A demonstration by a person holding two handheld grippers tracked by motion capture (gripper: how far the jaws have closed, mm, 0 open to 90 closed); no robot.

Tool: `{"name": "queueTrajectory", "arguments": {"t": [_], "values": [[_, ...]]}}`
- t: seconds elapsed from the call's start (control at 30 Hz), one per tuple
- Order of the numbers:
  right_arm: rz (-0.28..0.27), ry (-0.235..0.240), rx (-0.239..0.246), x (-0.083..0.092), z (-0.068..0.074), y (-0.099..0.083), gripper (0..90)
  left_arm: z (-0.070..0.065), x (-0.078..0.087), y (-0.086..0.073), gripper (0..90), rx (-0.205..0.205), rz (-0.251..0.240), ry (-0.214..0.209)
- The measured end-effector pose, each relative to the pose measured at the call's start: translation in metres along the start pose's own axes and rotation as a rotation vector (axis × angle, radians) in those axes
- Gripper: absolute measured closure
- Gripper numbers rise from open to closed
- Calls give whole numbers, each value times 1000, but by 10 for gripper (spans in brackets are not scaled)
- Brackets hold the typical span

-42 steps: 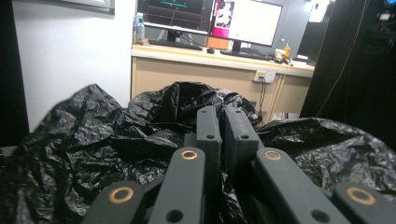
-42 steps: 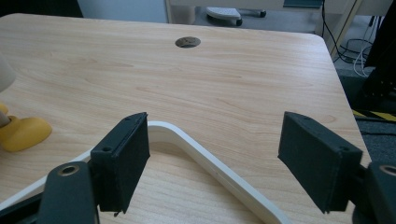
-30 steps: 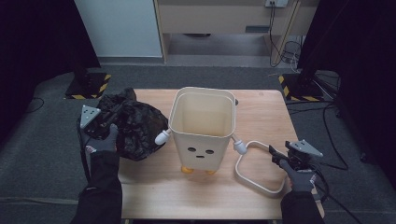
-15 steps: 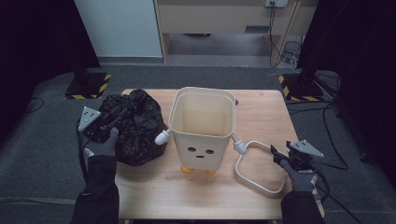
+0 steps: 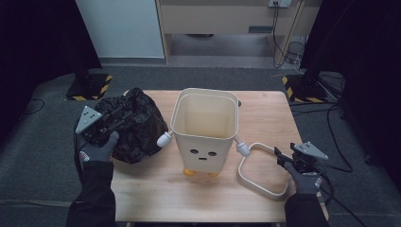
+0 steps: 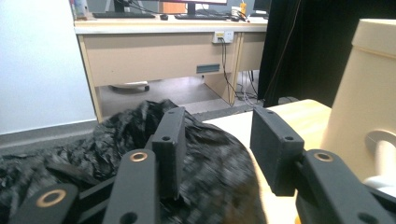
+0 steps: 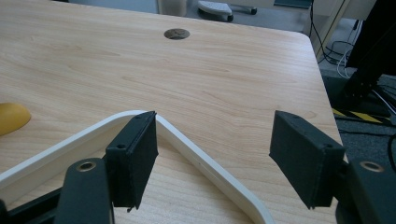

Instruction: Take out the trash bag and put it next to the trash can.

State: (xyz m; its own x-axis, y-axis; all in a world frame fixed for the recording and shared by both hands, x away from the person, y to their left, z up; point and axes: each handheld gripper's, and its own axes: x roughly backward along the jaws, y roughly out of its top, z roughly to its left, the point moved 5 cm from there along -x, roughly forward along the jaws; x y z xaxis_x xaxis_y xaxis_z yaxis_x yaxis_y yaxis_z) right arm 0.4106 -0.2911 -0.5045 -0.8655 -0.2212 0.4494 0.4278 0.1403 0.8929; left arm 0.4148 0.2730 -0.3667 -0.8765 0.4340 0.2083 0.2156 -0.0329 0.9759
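Since a second ago, your left tongs point(image 5: 109, 124) have lifted slightly and their jaws have just been opening; they now stand apart over the crumpled black bin bag point(image 5: 135, 125), with no plastic pinched between them. That bag lies at the counter's point(image 5: 156, 198) left side, just beside the cream bin point(image 5: 204, 132) with the little face. Your right tongs point(image 5: 282, 158) have stayed at the near right, jaws apart astride the corner of the white handle loop point(image 5: 257, 182), not pressing it. You seem to be regripping the bag to line the bin. Next, find the bag's open edge and pinch it. Mind the bin's left knob point(image 5: 164, 138), which touches the bag.
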Motion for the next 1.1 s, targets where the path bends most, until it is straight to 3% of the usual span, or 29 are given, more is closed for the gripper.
{"name": "queueTrajectory", "arguments": {"t": [0.27,0.47,0.67,0.73,0.83,0.9,1.1], "values": [[-16,6,-18,4,-1,4,225,-18,7,-18,514,-23,65,-40],[-32,17,-44,6,-1,6,165,-29,18,-41,467,-41,120,-54],[-34,50,-61,5,1,5,45,-43,24,-67,448,-63,188,-80],[-24,44,-90,5,1,5,46,-49,25,-75,440,-70,212,-87],[-14,23,-89,4,0,3,48,-57,25,-89,430,-80,251,-107],[-9,29,-68,4,0,2,54,-61,23,-99,423,-89,283,-111],[-15,13,-5,8,2,4,190,-68,20,-121,418,-96,341,-127]]}}
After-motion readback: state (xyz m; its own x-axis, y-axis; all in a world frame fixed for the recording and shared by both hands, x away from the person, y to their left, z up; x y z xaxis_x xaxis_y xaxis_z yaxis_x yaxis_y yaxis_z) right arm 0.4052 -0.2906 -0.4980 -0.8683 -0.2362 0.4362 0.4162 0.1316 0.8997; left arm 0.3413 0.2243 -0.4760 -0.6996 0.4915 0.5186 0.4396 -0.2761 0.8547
